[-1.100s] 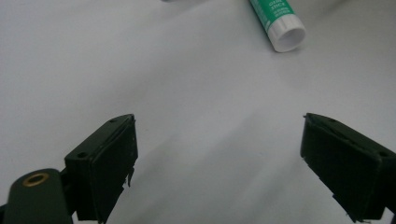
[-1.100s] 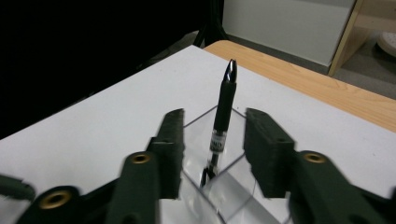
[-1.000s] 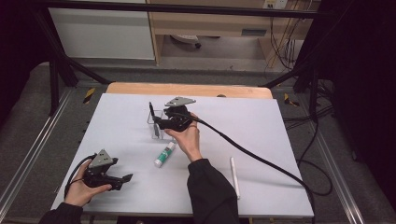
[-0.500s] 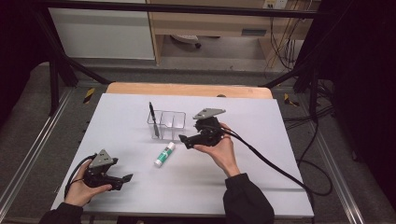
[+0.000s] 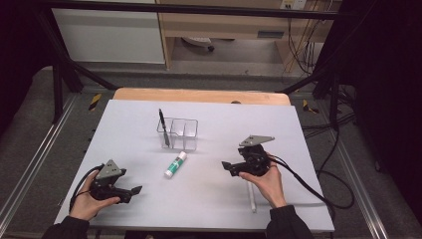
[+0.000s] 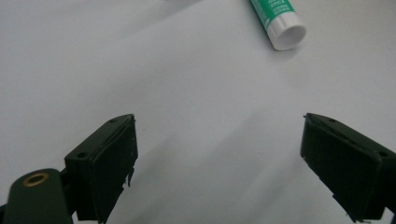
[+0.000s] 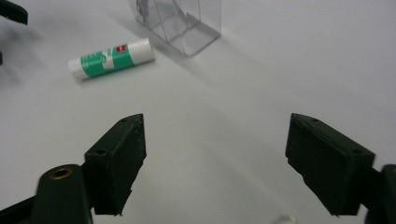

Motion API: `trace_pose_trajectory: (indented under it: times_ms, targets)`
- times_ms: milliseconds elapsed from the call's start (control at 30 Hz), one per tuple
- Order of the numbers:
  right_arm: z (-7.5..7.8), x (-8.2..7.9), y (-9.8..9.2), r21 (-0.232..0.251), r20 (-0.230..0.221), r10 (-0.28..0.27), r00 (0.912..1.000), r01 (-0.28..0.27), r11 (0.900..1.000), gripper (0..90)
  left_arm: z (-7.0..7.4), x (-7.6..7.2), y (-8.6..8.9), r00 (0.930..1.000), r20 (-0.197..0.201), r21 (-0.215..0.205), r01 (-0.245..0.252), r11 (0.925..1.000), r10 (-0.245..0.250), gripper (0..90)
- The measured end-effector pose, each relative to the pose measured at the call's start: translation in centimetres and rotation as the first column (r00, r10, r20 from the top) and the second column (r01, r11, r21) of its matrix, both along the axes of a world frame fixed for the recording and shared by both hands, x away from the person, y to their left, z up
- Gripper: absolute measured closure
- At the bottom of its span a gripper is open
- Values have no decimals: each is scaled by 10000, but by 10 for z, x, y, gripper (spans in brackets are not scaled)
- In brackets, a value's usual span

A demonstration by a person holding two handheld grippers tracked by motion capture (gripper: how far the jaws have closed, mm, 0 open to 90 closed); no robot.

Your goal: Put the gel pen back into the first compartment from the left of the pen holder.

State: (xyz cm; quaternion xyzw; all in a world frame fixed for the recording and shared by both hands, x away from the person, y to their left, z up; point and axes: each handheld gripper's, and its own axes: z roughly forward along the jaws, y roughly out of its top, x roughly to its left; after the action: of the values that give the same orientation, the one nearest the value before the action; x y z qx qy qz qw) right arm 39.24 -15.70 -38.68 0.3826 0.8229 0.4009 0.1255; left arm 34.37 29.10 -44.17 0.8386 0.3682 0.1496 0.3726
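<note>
Dark room, black frame rails round a white table point(image 5: 308, 129) with a wooden strip along its far edge.

Right gripper point(image 5: 227, 165), held in the right hand point(image 5: 268, 181), sits over the right part of the table, jaws pointing left toward the middle. Jaws stand wide apart with bare tabletop between them; they have just been closing a little, nothing caught. Its cable point(image 5: 308, 186) loops off to the right.

White pen point(image 5: 252, 196) lies flat on the table just under that hand, running toward the near edge; its far end is hidden by the hand. One blurred tip of it shows at the bottom of the right gripper view.

Glue stick point(image 5: 175, 165), green and white, lies on its side near the table's middle, between the two grippers and apart from both.

Clear holder point(image 5: 180, 133) stands upright beyond the glue stick, split into compartments. Black pen point(image 5: 163, 127) stands tilted in its left one.

Left gripper point(image 5: 133, 192), in the left hand point(image 5: 89, 201), rests low at the near left, jaws wide apart, empty, aimed toward the glue stick.
</note>
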Motion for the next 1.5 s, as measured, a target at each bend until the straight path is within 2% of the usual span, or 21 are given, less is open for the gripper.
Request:
trace_pose_trajectory:
  times_ms: [167,233,300,400,600,767,800,900,1067,1233,1500]
  targets:
    - [-14,-12,-22,216,-354,-40,9994,48,9998,364,-1,0,-1,10000,-30,35,25,10000,-25,108]
    - [-17,-16,-28,270,-533,-197,9984,212,9994,428,-1,0,-2,10000,-52,50,38,10000,-38,108]
    - [-21,-21,-36,354,-508,-423,9978,442,9984,501,-1,0,-2,10000,-70,67,45,10000,-45,107]
    - [-27,-25,-43,117,-589,-694,9958,702,9975,590,-1,0,-2,10000,-74,71,53,10000,-53,107]
    - [-41,-32,-53,-149,-782,-888,9930,879,9960,782,-1,0,-2,10000,-59,33,42,10000,-42,108]
    - [-49,-31,-58,-302,-509,-1227,9911,1213,9922,893,-1,0,-3,10000,-60,24,59,10000,-59,107]
    - [-50,-30,-59,-386,-331,-1276,9913,1264,9912,900,-1,0,-3,10000,-64,26,53,10000,-53,108]
    - [-52,-25,-58,-471,-209,-1379,9902,1368,9895,900,-1,0,-3,9999,-87,56,53,10000,-53,108]
    - [-57,-17,-57,-645,-148,-1563,9876,1551,9858,900,-1,0,-3,10000,-77,53,60,10000,-60,108]
    - [-59,-12,-55,-540,-176,-1537,9880,1525,9868,900,-1,0,-3,9999,-89,71,55,10000,-55,108]
    - [-60,-12,-45,-552,-134,-1151,9933,1142,9919,900,-1,0,-3,9999,-87,84,73,9999,-72,108]
